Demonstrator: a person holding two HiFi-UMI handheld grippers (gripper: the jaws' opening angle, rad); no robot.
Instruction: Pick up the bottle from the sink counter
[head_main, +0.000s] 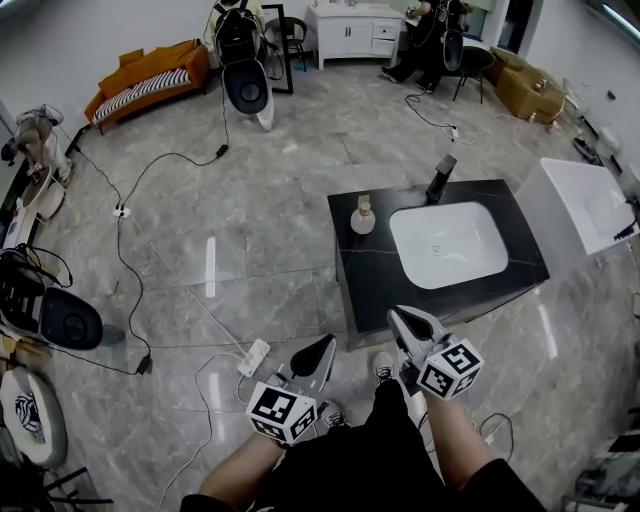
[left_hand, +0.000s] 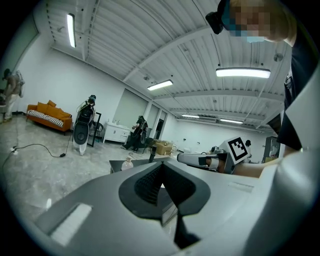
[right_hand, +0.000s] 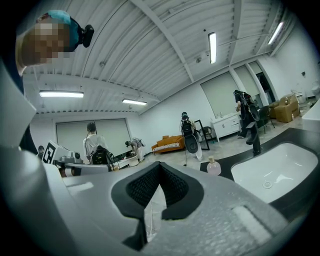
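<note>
A small clear bottle (head_main: 363, 217) with a pale cap stands upright on the left part of the black sink counter (head_main: 350, 275), beside the white basin (head_main: 447, 243). The black faucet (head_main: 440, 178) rises behind the basin. Both grippers hover over the floor in front of the counter, well short of the bottle. My left gripper (head_main: 325, 345) is shut and empty, its pads meeting at the tip (left_hand: 161, 166). My right gripper (head_main: 397, 315) is shut and empty too, close to the counter's front edge. From the right gripper view the bottle (right_hand: 214, 166) is ahead and to the right.
Black and white cables and a power strip (head_main: 254, 357) lie on the marble floor to the left. A white tub (head_main: 585, 205) stands right of the counter. An orange sofa (head_main: 150, 78), a white cabinet (head_main: 355, 28) and people are at the far end.
</note>
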